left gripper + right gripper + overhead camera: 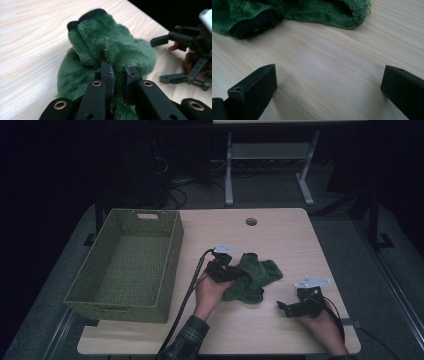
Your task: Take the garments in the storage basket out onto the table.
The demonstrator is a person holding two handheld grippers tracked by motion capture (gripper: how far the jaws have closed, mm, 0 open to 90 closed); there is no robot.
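Observation:
A fuzzy green garment with black cuffs [254,275] lies crumpled in the middle of the wooden table [280,235]. My left gripper [231,271] is at its left side, jaws shut on a fold of the green plush [110,47]; in the left gripper view [119,71] the fabric bulges up between and around the two black jaws. My right gripper [283,307] rests low at the front right of the table, apart from the garment, jaws wide open over bare wood [329,75]. The garment's edge and a black cuff [252,23] lie ahead of it.
A green woven basket [131,262] with nothing in it stands on the table's left part, its near corner overhanging the front edge. A round cable hole [251,221] sits at the back centre. A white-legged table frame [265,165] stands beyond on the floor.

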